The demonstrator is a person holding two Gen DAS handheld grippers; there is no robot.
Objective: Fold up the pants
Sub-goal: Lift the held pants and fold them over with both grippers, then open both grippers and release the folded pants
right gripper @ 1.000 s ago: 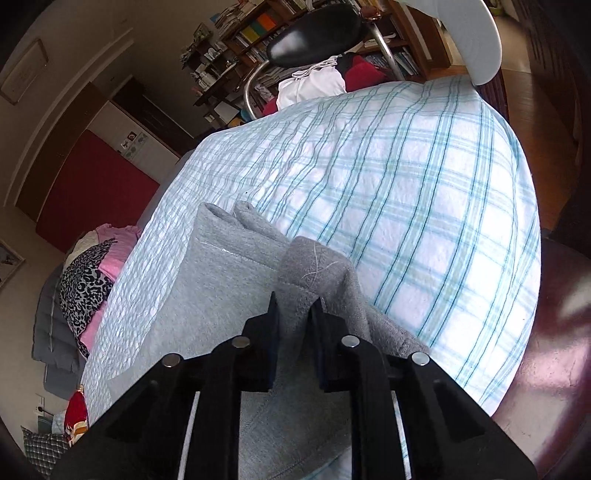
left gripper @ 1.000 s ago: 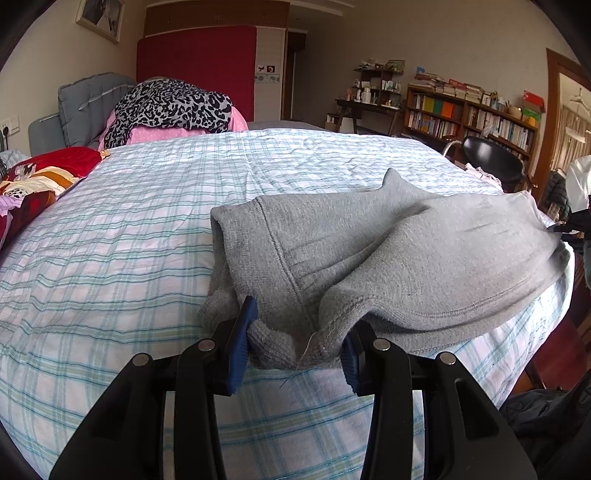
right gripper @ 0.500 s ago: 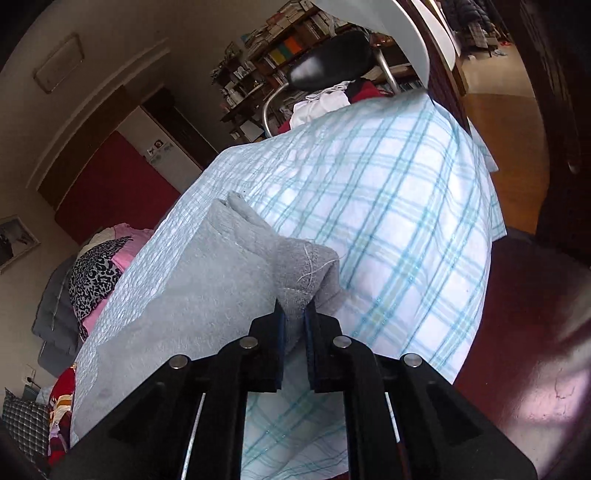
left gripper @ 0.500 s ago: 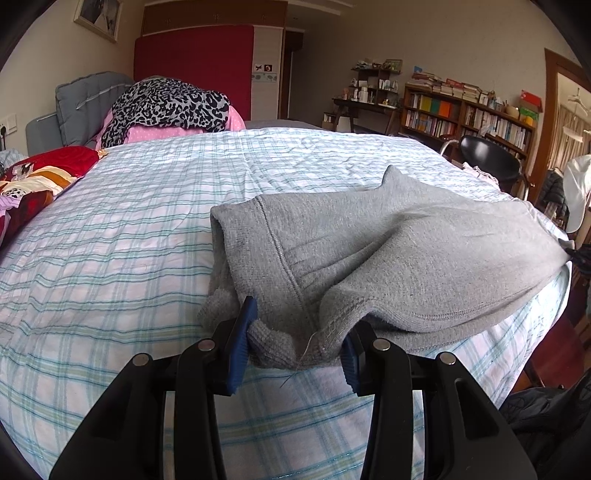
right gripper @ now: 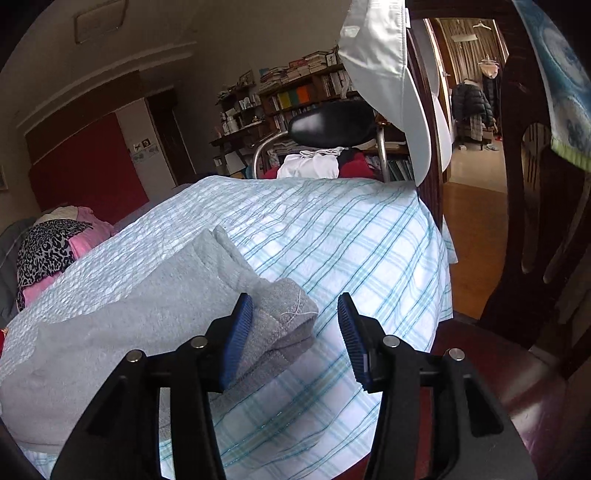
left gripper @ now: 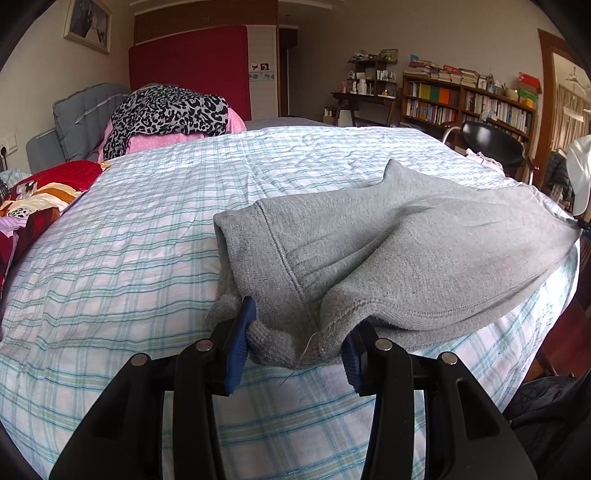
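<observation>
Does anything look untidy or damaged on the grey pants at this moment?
Only small things. A loose white thread hangs from the cuff of the grey pants between the opening right gripper jaws. Another hangs at the bunched end clamped in the left gripper. No tear shows.

A lived-in home bedroom: bed (left gripper: pixel 147 236) under a checked sheet, pillows and clothes heaped at its head, packed bookshelf (left gripper: pixel 465 103) along the far wall, framed picture (left gripper: pixel 88 24) above.
</observation>
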